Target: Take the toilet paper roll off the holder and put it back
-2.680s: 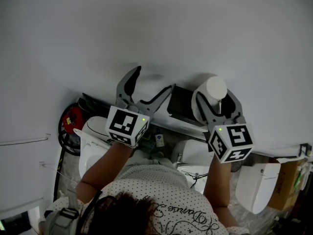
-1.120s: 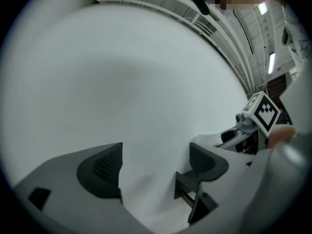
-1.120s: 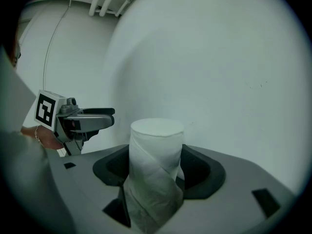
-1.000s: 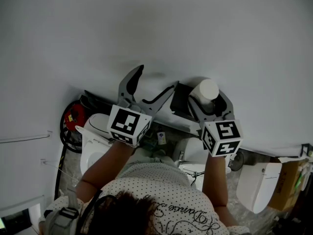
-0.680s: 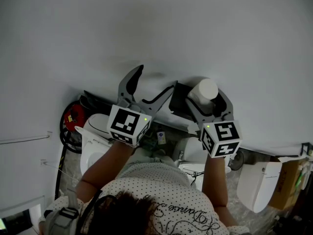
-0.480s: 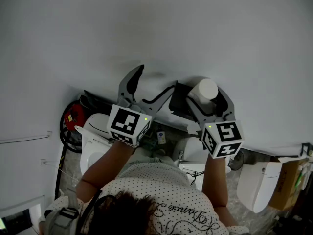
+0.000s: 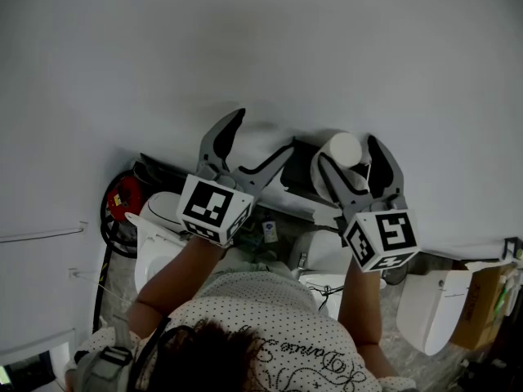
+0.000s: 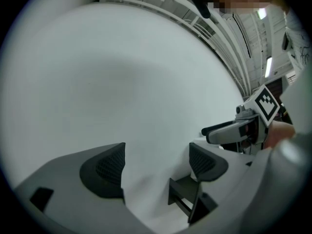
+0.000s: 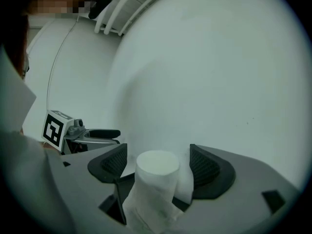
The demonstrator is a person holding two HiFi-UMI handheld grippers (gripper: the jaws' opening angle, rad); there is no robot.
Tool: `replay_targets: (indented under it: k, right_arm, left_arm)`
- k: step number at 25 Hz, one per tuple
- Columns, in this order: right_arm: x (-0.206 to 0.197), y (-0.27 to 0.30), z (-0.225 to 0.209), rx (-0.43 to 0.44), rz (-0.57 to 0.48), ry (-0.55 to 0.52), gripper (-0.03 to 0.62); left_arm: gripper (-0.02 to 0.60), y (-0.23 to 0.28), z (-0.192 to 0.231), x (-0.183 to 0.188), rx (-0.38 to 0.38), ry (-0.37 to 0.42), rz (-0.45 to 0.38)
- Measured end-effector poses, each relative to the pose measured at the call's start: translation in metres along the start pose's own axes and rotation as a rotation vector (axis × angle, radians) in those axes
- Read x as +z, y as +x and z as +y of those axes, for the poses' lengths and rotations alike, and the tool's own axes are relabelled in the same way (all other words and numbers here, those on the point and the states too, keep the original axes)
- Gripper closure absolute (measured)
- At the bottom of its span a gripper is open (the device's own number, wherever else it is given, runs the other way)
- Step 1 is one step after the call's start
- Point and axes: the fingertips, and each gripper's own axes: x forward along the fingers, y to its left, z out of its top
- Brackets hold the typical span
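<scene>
The white toilet paper roll [image 7: 344, 150] sits on the black holder [image 7: 299, 170] fixed to the white wall. My right gripper [image 7: 348, 155] straddles the roll. In the right gripper view the roll [image 9: 154, 186] stands between the two pads with a gap on each side, so that gripper [image 9: 157, 164] is open and not pressing it. A loose tail of paper hangs down the roll's front. My left gripper [image 7: 260, 133] hovers open just left of the holder, close to the wall. In the left gripper view that gripper [image 8: 156, 165] holds nothing, with the holder [image 8: 187, 199] below its right pad.
The plain white wall [image 7: 261, 47] fills the view ahead. Below on the floor are white toilets [image 7: 429, 309], a red object [image 7: 122, 194] with black cables, and a cardboard box [image 7: 482, 296] at the far right.
The right gripper's jaws have spread wider around the roll and the gripper has drawn back slightly down and right. The roll stays on the holder. The left gripper has barely moved.
</scene>
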Motion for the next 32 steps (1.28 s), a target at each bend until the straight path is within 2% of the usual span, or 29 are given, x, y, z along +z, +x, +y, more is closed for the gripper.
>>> replay_targets:
  k: [12, 18, 22, 25, 29, 32]
  right_arm:
    - [0.012, -0.013, -0.007, -0.049, -0.073, -0.001, 0.295]
    - [0.016, -0.019, -0.006, -0.066, -0.118, -0.001, 0.414]
    - [0.014, -0.021, -0.003, -0.071, -0.123, -0.001, 0.461]
    - [0.012, -0.024, -0.003, -0.077, -0.125, 0.007, 0.501]
    - [0.009, -0.03, -0.002, -0.093, -0.132, 0.014, 0.537]
    - [0.008, -0.034, 0.0, -0.098, -0.133, 0.021, 0.563]
  left_arm:
    - [0.24, -0.005, -0.002, 0.014, -0.011, -0.006, -0.034]
    - [0.342, -0.007, -0.005, 0.014, -0.019, 0.002, -0.036]
    - [0.411, -0.011, -0.003, 0.015, 0.001, 0.002, -0.051]
    - [0.485, -0.014, -0.002, 0.014, 0.011, 0.002, -0.061]
    - [0.546, -0.016, -0.008, 0.011, 0.001, 0.005, -0.059]
    - [0.564, -0.016, -0.013, 0.013, -0.014, 0.004, -0.066]
